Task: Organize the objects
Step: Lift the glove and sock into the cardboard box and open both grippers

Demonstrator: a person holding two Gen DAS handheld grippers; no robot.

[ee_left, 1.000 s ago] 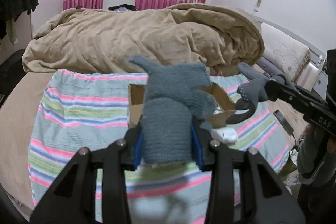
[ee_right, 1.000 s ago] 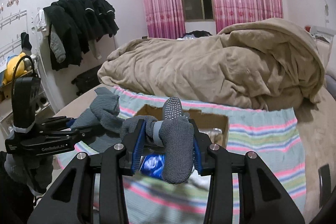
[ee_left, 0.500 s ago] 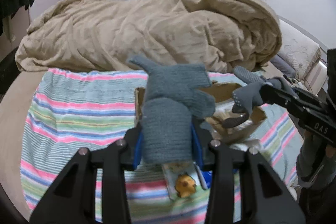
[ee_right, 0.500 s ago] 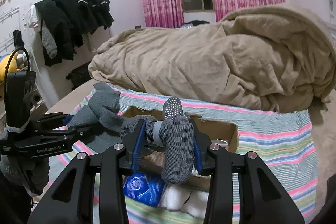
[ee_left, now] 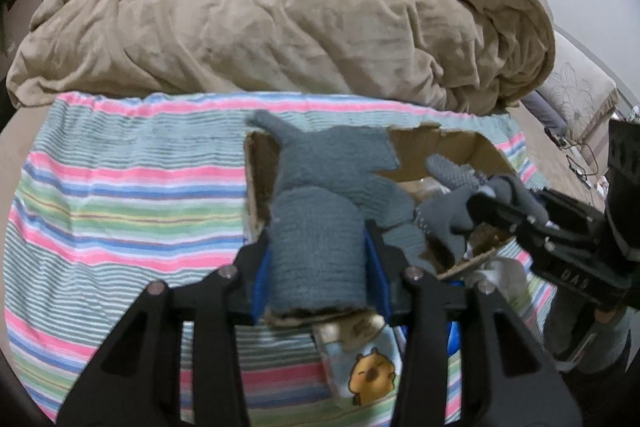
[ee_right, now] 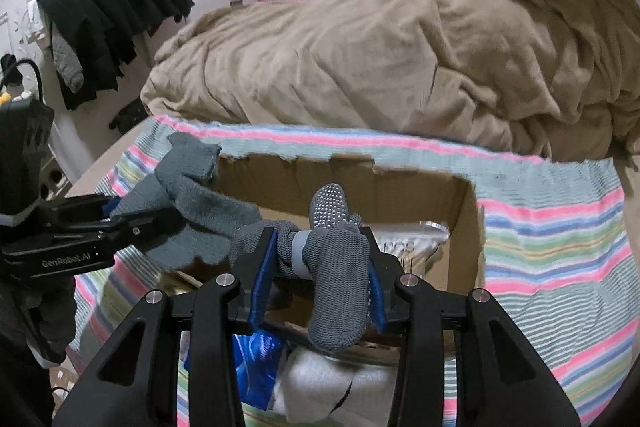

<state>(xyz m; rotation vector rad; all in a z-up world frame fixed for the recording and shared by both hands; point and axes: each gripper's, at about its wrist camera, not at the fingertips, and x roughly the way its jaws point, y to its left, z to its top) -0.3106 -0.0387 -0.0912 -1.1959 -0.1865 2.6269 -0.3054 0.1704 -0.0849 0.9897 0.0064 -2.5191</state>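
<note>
Both grippers have moved over the cardboard box (ee_right: 464, 223), left gripper (ee_left: 318, 259) clamping a blue-grey glove (ee_left: 324, 187), right gripper (ee_right: 320, 277) a dotted glove (ee_right: 336, 267).

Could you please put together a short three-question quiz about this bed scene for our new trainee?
1. True or false: the left gripper is shut on a blue-grey knit glove.
2. What marks the dark grey glove in the right gripper?
3. Which lies behind the cardboard box: A) beige duvet, B) suitcase?

Key: 1 true; 2 white grip dots; 3 A.
</note>
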